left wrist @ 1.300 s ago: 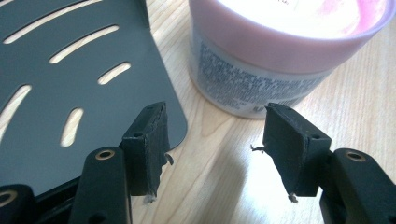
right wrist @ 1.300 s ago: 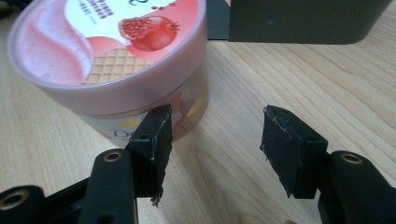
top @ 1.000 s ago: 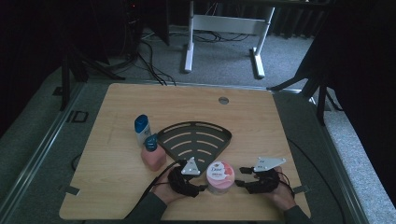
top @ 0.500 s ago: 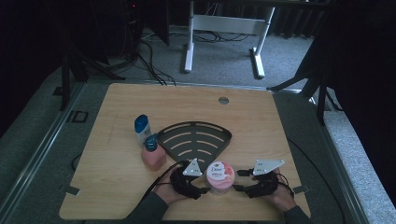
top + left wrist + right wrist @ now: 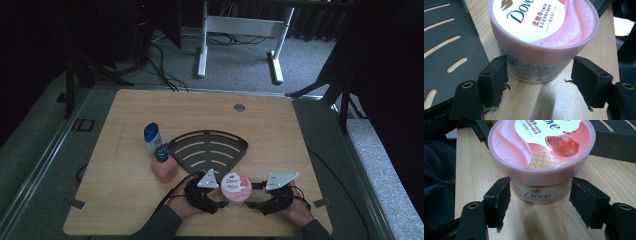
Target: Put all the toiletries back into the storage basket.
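Near the bottom middle of the high view, our pink tub point(image 5: 236, 186) sits on the wooden table point(image 5: 280, 130), just below the black rack point(image 5: 210, 148). Our left claw point(image 5: 216, 196) is at the tub's left side and our right claw point(image 5: 254, 196) is at its right side.

We look along the left claw point(image 5: 539, 75) and see both its jaws apart, one on each side of the tub point(image 5: 541, 30), very close to its wall, but we cannot tell if they touch it. The right claw point(image 5: 540, 195) is the same: jaws apart, with the tub point(image 5: 541, 147) between them.

We think the tub is stiff plastic and will not squash easily. It looks smooth, so it may slip. If it is full of cream, it may be a bit heavy. The wide lid sticks out over the lower wall. We would grab the lower wall, right under the lid's edge, so the lid stops the tub from sliding down.

At the left of the high view, a pink bottle point(image 5: 164, 165) and a blue and white bottle point(image 5: 152, 138) stand near the rack.
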A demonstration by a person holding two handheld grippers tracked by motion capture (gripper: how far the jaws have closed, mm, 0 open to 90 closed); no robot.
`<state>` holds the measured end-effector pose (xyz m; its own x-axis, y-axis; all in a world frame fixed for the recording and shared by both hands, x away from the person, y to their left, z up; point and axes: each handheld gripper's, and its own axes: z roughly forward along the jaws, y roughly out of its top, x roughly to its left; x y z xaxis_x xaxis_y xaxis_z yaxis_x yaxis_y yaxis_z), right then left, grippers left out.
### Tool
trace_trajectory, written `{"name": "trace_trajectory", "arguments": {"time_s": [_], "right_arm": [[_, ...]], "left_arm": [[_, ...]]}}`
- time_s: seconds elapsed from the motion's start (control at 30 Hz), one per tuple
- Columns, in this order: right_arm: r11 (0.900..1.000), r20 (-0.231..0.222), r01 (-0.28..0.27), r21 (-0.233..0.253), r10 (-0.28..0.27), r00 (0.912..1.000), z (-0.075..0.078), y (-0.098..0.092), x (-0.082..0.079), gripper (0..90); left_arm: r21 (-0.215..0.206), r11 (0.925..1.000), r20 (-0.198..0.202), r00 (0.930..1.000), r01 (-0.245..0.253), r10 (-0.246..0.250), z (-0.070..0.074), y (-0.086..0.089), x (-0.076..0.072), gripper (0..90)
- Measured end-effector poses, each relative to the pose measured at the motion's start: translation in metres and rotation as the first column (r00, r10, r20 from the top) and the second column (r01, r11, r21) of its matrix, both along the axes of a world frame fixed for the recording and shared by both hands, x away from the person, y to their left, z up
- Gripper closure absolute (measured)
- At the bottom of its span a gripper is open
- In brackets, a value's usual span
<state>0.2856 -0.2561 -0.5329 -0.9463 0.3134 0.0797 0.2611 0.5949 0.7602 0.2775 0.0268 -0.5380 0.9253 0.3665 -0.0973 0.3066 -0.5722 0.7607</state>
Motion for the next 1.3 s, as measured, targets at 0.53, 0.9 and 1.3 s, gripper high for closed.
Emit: {"name": "trace_trajectory", "arguments": {"time_s": [0.53, 0.9, 1.3], "right_arm": [[1.000, 0.032, 0.005, -0.015, -0.005, 0.9995, 0.001, 0.002, 0.001, 28.5], [1.000, 0.060, 0.008, -0.015, -0.008, 0.9982, 0.003, 0.002, -0.001, 29.2], [1.000, 0.064, 0.004, -0.020, -0.002, 0.9979, 0.005, 0.004, -0.001, 29.2]], "left_arm": [[0.019, 0.9998, 0.048, 0.9988, -0.012, 0.011, 0.004, -0.004, -0.002, 28.1], [0.030, 0.9995, 0.073, 0.9973, -0.014, 0.012, 0.007, -0.005, -0.003, 29.6], [0.054, 0.9984, 0.108, 0.9940, -0.019, 0.013, 0.013, -0.005, -0.007, 29.7]]}}
